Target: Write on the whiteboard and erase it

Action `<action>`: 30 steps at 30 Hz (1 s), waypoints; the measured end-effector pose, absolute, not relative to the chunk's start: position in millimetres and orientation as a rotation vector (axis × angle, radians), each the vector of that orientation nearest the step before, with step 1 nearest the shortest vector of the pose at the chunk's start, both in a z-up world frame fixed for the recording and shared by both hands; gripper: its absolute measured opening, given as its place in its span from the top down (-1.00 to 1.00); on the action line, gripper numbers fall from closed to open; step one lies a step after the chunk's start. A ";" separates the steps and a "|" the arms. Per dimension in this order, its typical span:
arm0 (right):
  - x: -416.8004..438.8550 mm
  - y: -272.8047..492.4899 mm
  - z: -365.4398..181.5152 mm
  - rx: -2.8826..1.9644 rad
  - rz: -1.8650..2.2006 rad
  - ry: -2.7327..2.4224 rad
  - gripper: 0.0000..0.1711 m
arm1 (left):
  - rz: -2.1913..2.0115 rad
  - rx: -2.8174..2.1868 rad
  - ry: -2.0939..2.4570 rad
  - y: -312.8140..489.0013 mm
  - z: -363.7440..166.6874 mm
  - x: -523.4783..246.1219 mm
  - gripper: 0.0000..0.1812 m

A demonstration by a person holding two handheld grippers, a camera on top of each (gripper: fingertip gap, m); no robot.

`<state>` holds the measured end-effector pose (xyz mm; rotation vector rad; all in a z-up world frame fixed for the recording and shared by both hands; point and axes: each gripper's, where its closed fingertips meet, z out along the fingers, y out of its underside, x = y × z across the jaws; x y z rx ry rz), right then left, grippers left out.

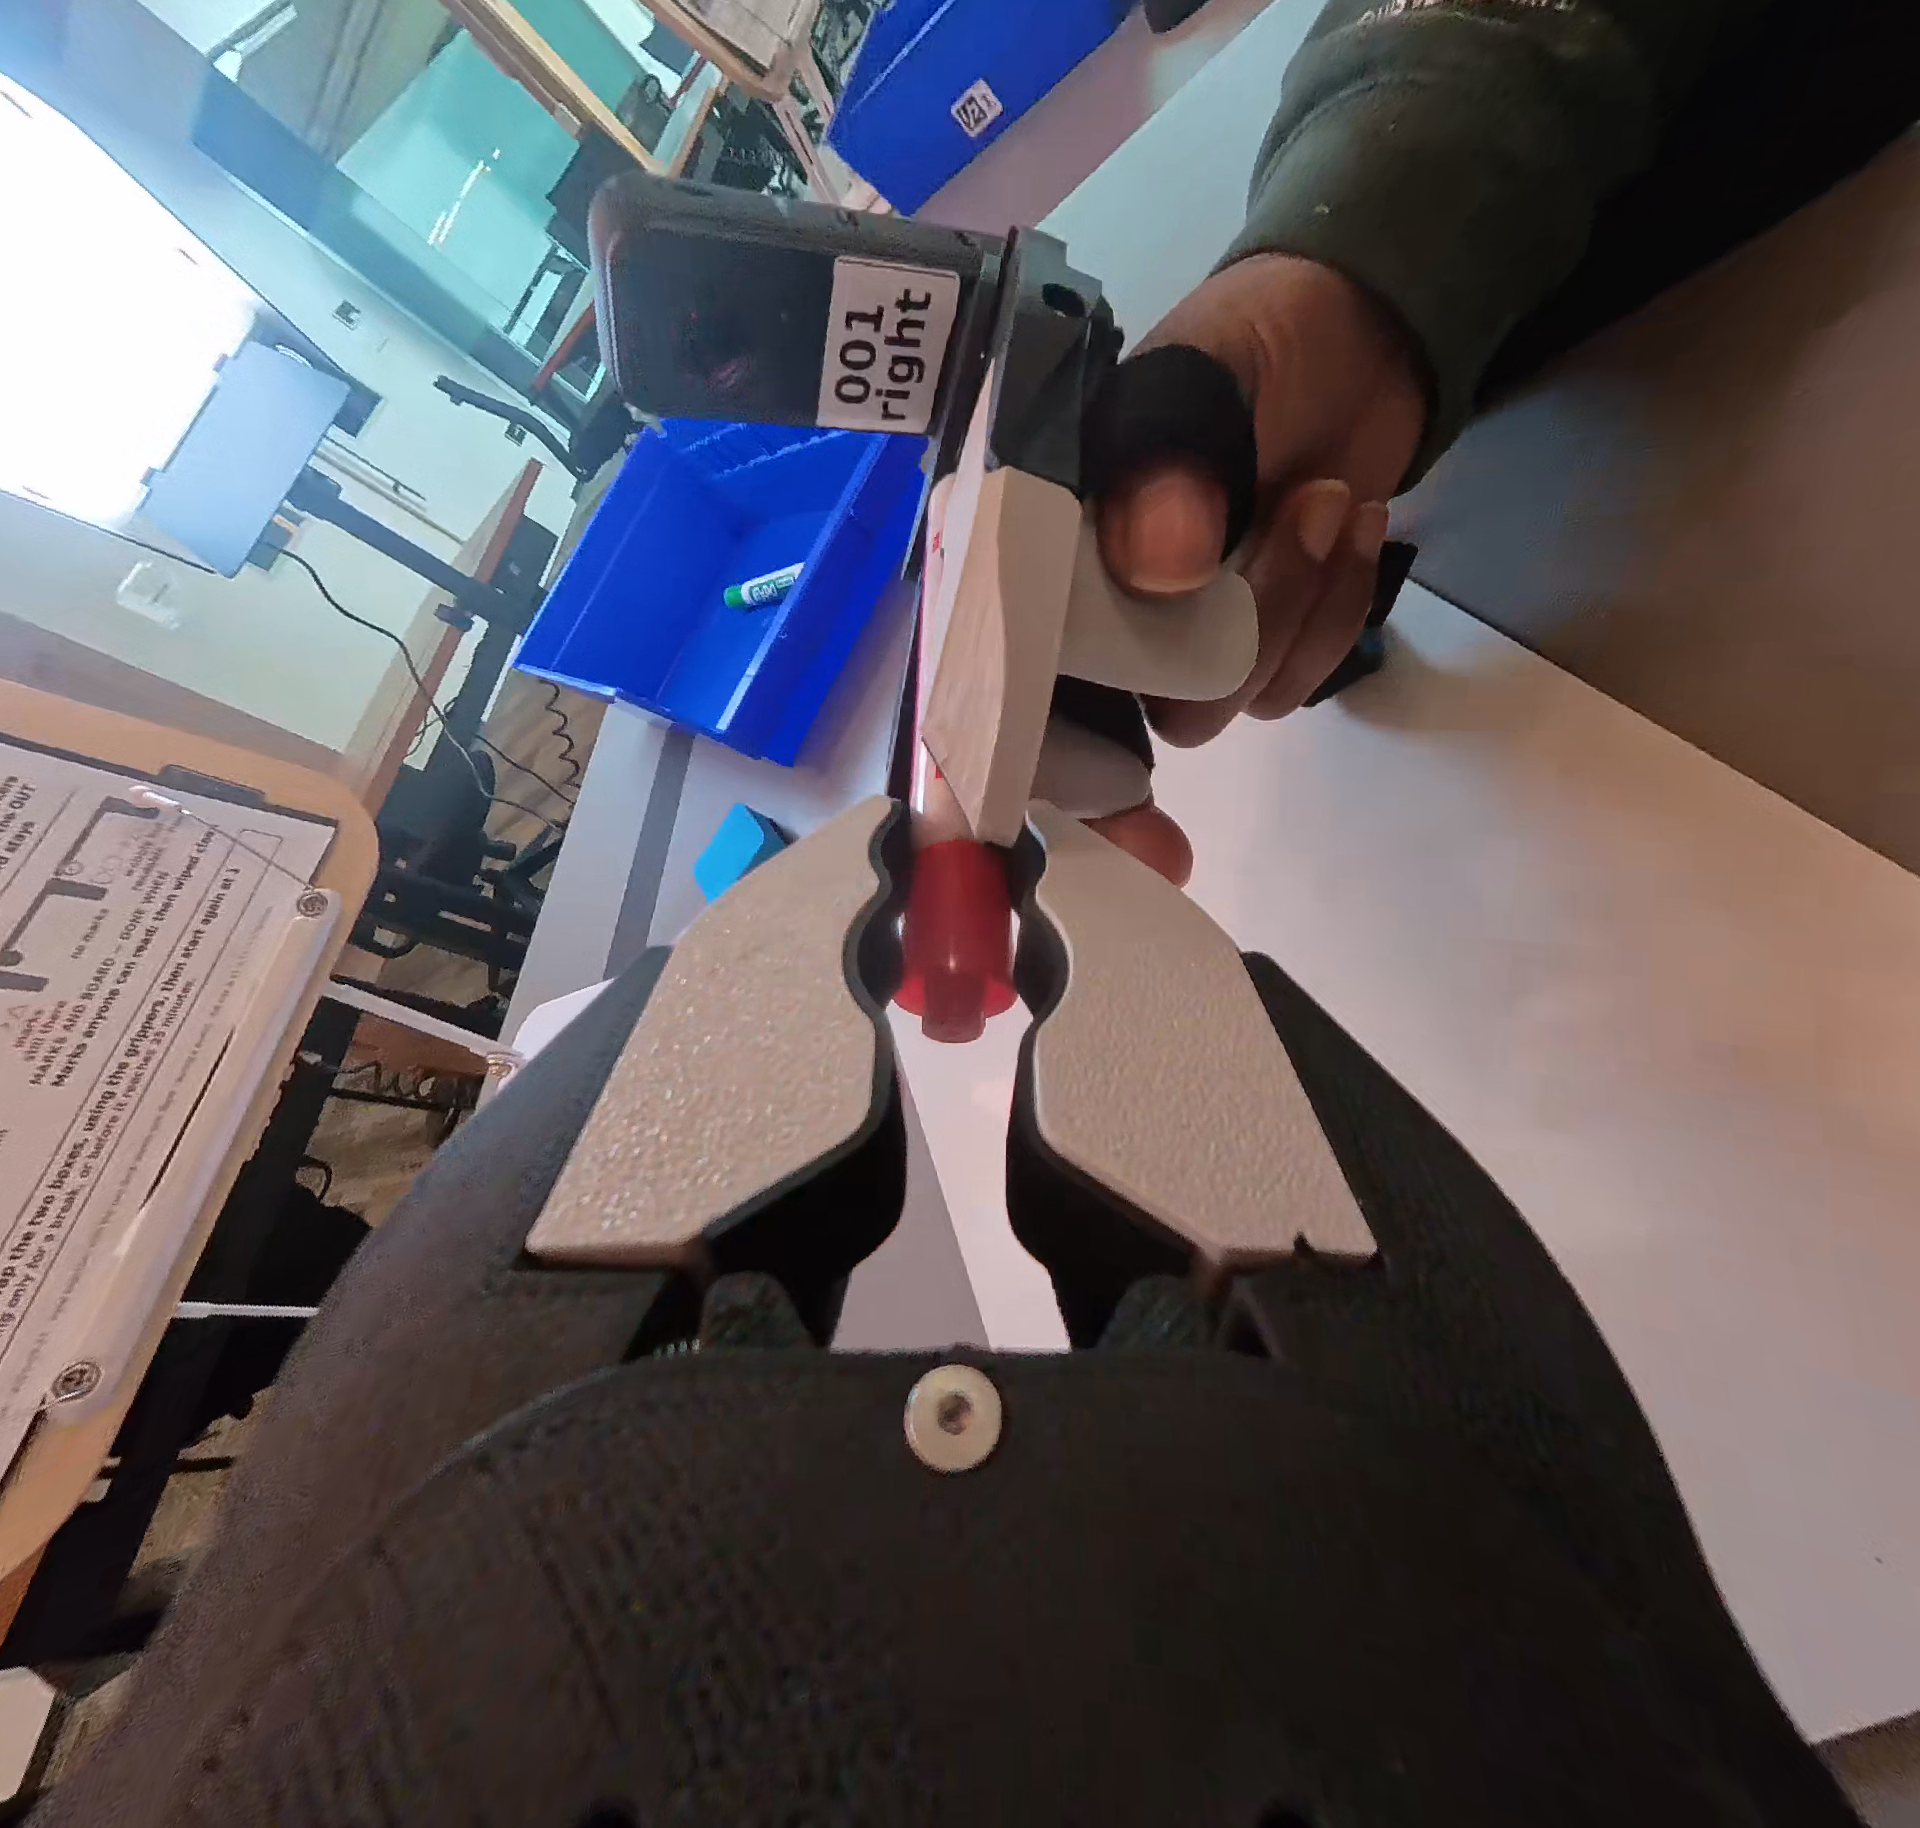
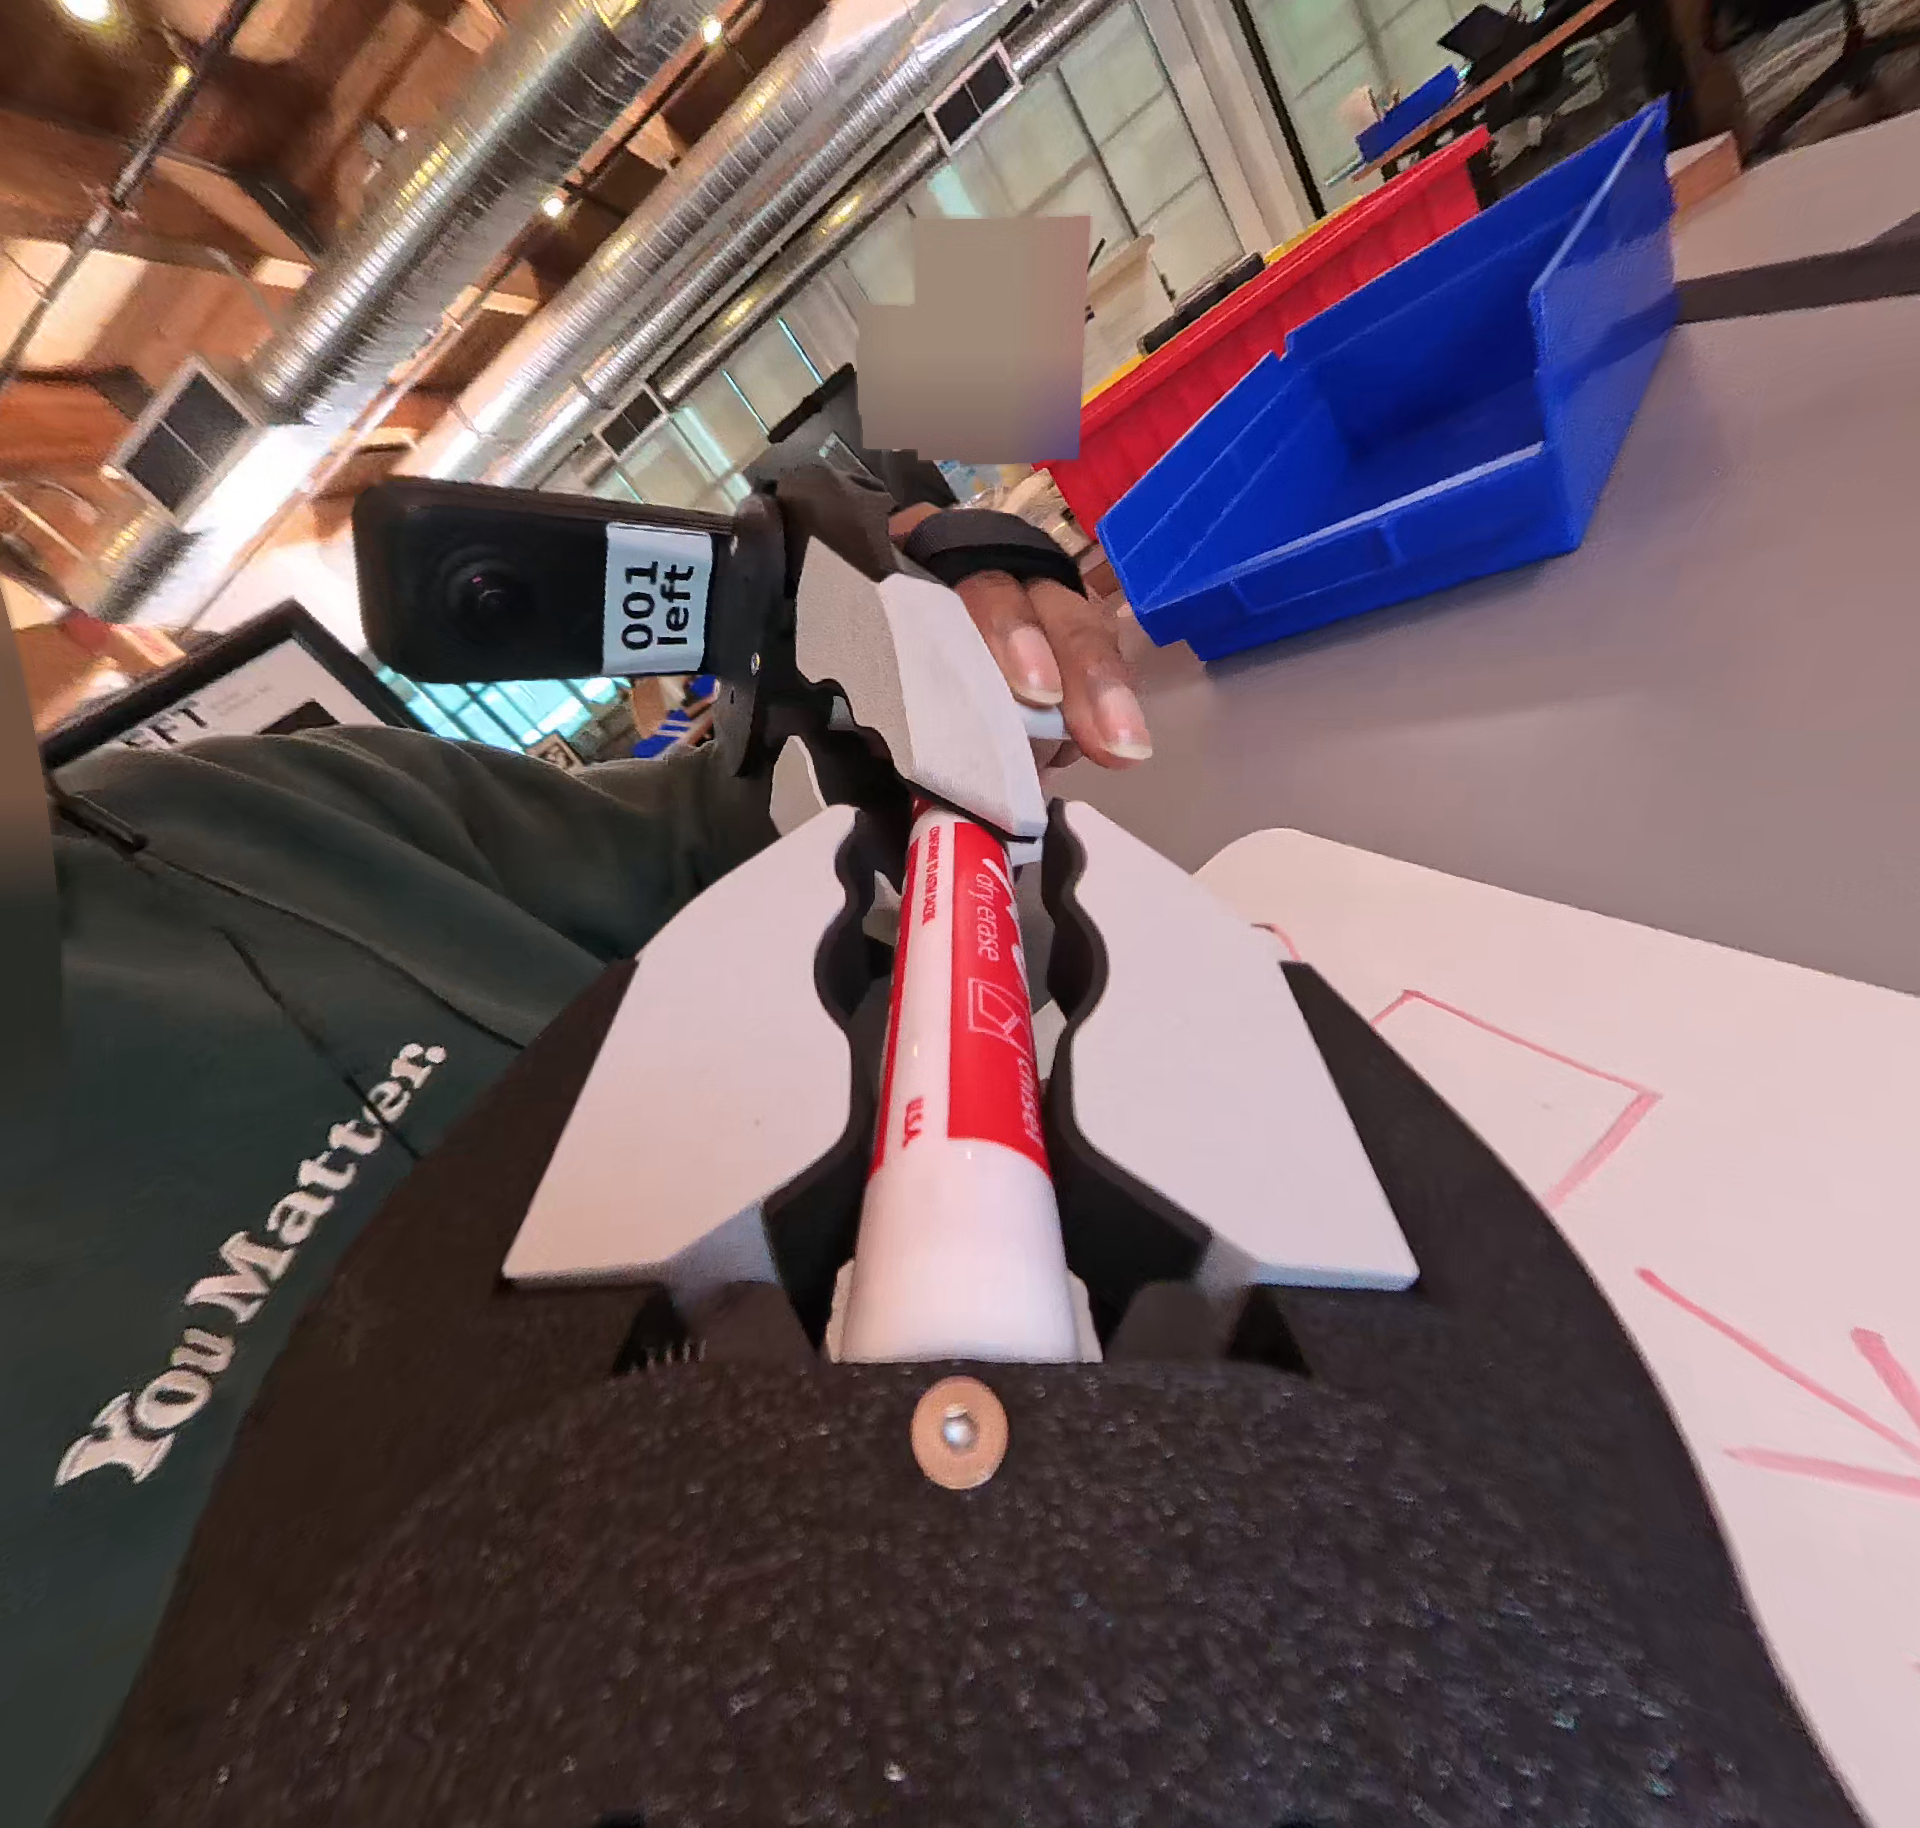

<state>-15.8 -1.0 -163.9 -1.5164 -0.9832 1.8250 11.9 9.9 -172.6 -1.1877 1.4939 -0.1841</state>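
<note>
A red-and-white dry-erase marker (image 2: 966,1051) is held between both grippers, above the whiteboard (image 2: 1558,1207). My right gripper (image 2: 956,833) is shut on the marker's barrel. My left gripper (image 1: 961,843) is shut on the marker's red cap (image 1: 951,947), whose end points toward the camera. The two grippers face each other tip to tip: the right gripper (image 1: 997,635) shows in the left wrist view, the left gripper (image 2: 935,708) in the right wrist view. The whiteboard (image 1: 1455,1051) carries faint red marks, a square outline (image 2: 1507,1082) and an arrow (image 2: 1818,1404).
A blue bin (image 1: 665,573) holding a green marker (image 1: 764,583) stands beyond the grippers, and a small blue block (image 1: 738,843) lies near it. Another blue bin (image 2: 1455,428) and a red bin (image 2: 1299,303) stand on the grey table. An instruction sheet (image 1: 125,1051) stands at the left.
</note>
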 end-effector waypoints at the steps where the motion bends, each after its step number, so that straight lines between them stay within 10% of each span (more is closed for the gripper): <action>1: -14.9 0.9 -165.1 -1.525 1.841 -0.978 0.62 | -0.176 -1.196 1.497 11.4 -174.9 12.7 0.80; 17: -7.9 5.6 -161.4 -1.514 1.936 -1.032 0.59 | -0.256 -1.211 1.427 5.9 -160.8 1.9 0.82; 21: -6.1 14.8 -176.5 -1.519 1.416 -1.330 0.32 | -0.401 -1.274 1.476 -0.1 -165.6 -9.4 0.82; 30: -5.2 0.7 -228.5 -1.366 0.659 -1.826 0.77 | -0.493 -1.339 1.595 -8.9 -191.8 -5.6 0.82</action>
